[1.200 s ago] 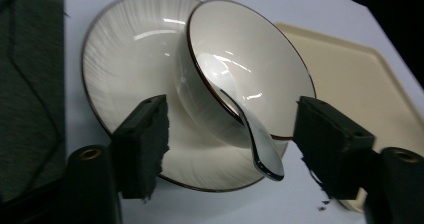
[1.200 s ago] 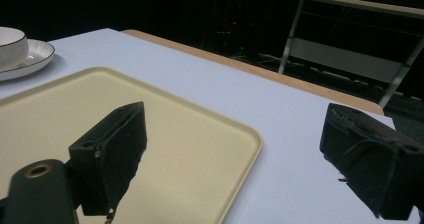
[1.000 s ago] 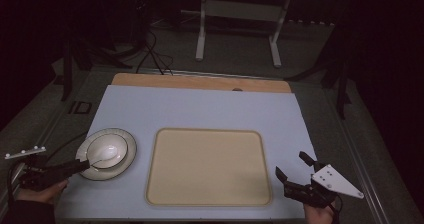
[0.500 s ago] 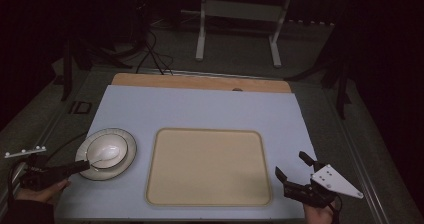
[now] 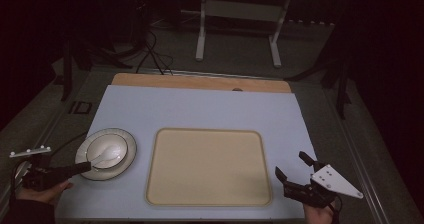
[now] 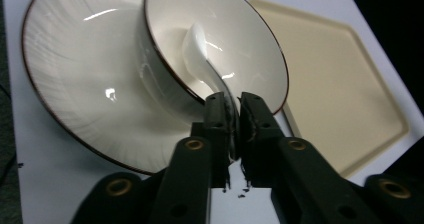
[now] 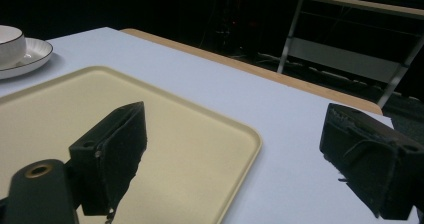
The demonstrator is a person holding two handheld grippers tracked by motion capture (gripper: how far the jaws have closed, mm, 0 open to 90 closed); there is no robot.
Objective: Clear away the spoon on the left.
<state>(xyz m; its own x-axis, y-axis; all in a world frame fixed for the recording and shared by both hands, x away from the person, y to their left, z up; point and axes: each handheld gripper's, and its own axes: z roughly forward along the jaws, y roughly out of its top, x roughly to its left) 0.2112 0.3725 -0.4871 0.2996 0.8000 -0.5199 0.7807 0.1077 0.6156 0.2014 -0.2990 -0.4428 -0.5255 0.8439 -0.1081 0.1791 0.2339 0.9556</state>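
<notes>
A white bowl [image 5: 107, 149] with a dark rim stands on a matching plate [image 5: 127, 156] at the table's left. A white spoon [image 6: 199, 46] lies in the bowl, its handle reaching over the near rim. My left gripper [image 6: 234, 109] has just been closing and its jaws now pinch the spoon's handle between the pads. In the high view the left gripper [image 5: 84, 167] reaches the plate's near-left edge. My right gripper [image 7: 240, 144] stands open over the table's near right, past the tray's [image 7: 165, 129] corner, with nothing between its jaws; it also shows as the right gripper [image 5: 291, 165].
A beige rimmed tray [image 5: 207, 166] lies bare in the middle of the pale blue tabletop [image 5: 200, 109]. A wooden strip [image 5: 200, 82] runs along the far edge. A metal frame [image 5: 237, 14] and cables stand on the dark floor beyond.
The left gripper's jaws have come together at the bowl's near rim, on the spoon handle. The right gripper has stayed where it was, still open.
</notes>
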